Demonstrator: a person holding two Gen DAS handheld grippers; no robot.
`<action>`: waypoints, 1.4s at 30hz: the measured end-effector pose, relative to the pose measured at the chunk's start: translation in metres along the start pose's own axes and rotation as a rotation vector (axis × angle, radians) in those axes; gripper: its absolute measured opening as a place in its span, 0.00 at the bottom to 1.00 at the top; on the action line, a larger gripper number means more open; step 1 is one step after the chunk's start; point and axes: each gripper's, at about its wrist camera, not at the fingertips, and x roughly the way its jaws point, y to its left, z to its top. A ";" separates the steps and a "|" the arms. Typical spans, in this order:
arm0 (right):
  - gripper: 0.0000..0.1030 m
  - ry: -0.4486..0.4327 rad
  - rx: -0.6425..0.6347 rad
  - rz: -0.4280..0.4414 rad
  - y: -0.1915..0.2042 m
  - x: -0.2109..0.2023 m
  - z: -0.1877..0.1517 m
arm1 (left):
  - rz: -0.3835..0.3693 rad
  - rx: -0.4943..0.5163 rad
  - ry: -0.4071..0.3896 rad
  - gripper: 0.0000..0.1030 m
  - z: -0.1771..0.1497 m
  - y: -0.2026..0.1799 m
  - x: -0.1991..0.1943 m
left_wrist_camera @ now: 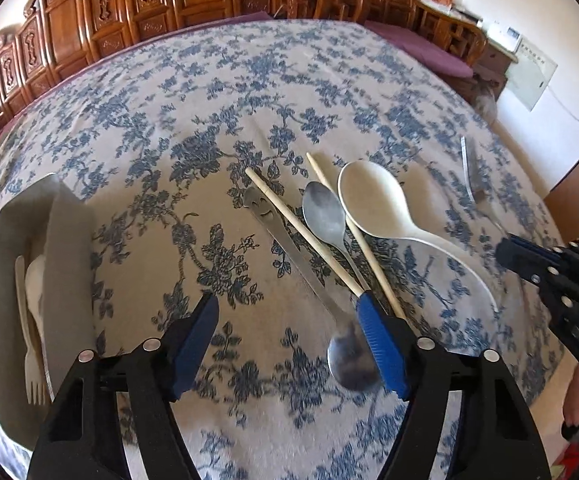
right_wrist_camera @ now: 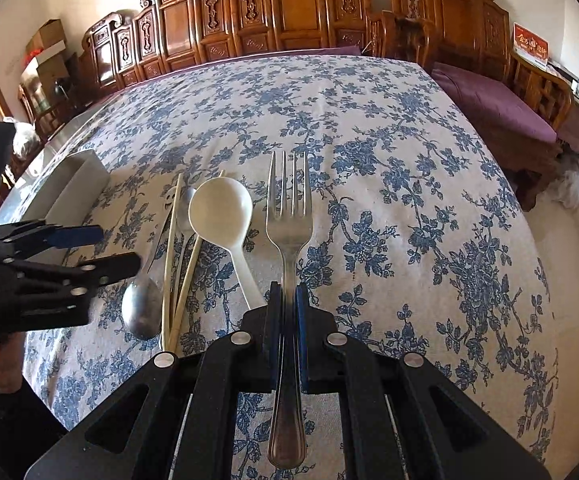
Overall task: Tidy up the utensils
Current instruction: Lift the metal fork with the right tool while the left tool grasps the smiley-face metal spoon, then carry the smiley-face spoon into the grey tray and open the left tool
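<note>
The right gripper [right_wrist_camera: 285,300] is clamped on the neck of a metal fork [right_wrist_camera: 288,216], tines forward above the floral tablecloth [right_wrist_camera: 409,200]; thin, stiff and slick, the fork may pivot unless gripped near mid-handle. The left gripper [left_wrist_camera: 289,344] hangs wide and empty over the pile: two metal spoons [left_wrist_camera: 325,216], chopsticks [left_wrist_camera: 297,224], a light white plastic spoon [left_wrist_camera: 373,200]. The grey tray [left_wrist_camera: 65,240] at the left is partly cut off, its compartments unclear.

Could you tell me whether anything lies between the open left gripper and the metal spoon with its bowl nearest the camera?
Nothing visible blocks it from above: the left gripper hovers open over the metal spoon. However, a chopstick lies across the spoon's handle, so lifting by the handle would disturb it.
</note>
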 end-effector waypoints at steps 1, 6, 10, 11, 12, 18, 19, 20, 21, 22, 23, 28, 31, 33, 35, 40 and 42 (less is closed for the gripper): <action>0.08 0.001 -0.002 0.001 0.001 0.000 0.000 | 0.011 0.002 0.011 0.63 0.002 0.000 0.005; 0.08 0.002 -0.005 0.006 0.003 0.000 0.000 | 0.019 -0.035 0.052 0.53 0.007 0.003 0.018; 0.08 0.002 -0.009 0.008 0.005 0.000 0.000 | 0.045 -0.034 0.053 0.38 0.007 0.001 0.020; 0.08 0.001 -0.011 0.009 0.005 -0.001 0.000 | 0.051 -0.025 0.054 0.31 0.007 0.001 0.020; 0.08 0.001 -0.012 0.011 0.006 -0.001 0.001 | 0.061 -0.015 0.058 0.28 0.006 0.001 0.019; 0.08 -0.004 -0.021 0.021 0.011 -0.004 0.002 | 0.117 0.019 0.062 0.06 0.000 0.010 0.014; 0.08 -0.006 -0.024 0.021 0.012 -0.005 0.002 | 0.121 0.021 0.059 0.06 -0.002 0.012 0.013; 0.09 -0.007 -0.025 0.023 0.013 -0.006 0.002 | 0.127 0.025 0.059 0.05 -0.003 0.014 0.012; 0.08 -0.009 -0.028 0.025 0.014 -0.006 0.002 | 0.130 0.026 0.061 0.05 -0.004 0.017 0.011; 0.08 -0.010 -0.031 0.027 0.015 -0.007 0.002 | 0.128 0.025 0.064 0.05 -0.006 0.019 0.010; 0.08 -0.011 -0.033 0.031 0.016 -0.007 0.003 | 0.126 0.022 0.064 0.05 -0.007 0.021 0.008; 0.08 -0.015 -0.054 0.045 0.025 -0.010 0.003 | 0.130 0.029 0.029 0.05 -0.017 0.030 -0.008; 0.08 -0.020 -0.068 0.051 0.032 -0.012 0.004 | 0.135 0.038 0.001 0.05 -0.023 0.032 -0.022; 0.08 -0.022 -0.076 0.056 0.035 -0.012 0.004 | 0.131 0.041 -0.017 0.05 -0.026 0.033 -0.029; 0.08 -0.022 -0.089 0.057 0.041 -0.012 0.003 | 0.132 0.046 -0.043 0.05 -0.030 0.035 -0.038; 0.08 -0.024 -0.109 0.060 0.049 -0.014 0.002 | 0.112 0.043 -0.083 0.05 -0.036 0.039 -0.054; 0.08 -0.028 -0.112 0.063 0.051 -0.016 0.002 | 0.105 0.038 -0.093 0.05 -0.037 0.042 -0.061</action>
